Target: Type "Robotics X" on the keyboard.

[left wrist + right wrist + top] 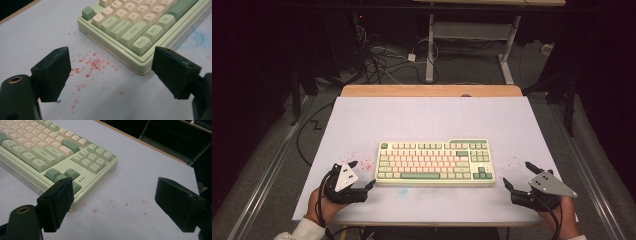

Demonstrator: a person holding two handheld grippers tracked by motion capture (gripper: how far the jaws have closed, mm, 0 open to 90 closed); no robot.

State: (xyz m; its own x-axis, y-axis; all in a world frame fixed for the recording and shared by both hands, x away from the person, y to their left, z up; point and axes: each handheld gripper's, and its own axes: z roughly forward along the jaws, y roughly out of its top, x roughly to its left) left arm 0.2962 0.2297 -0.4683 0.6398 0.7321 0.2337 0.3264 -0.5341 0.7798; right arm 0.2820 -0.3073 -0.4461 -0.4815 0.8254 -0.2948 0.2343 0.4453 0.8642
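Observation:
A pale green keyboard (435, 162) with cream and green keys lies flat in the middle of the white table top (427, 117). My left gripper (360, 174) rests near the table's front left, just left of the keyboard's near corner (140, 68), jaws open and empty (111, 71). My right gripper (519, 176) sits at the front right, a little right of the keyboard's other near corner (75, 206). Its jaws are wide open with nothing between them (116, 203).
Red speckles (90, 65) stain the table left of the keyboard, and a faint blue smear (197, 40) lies in front of it. The wooden back edge (432, 90) borders the table. Beyond it are cables (382, 60) and a desk frame (472, 40) on the floor.

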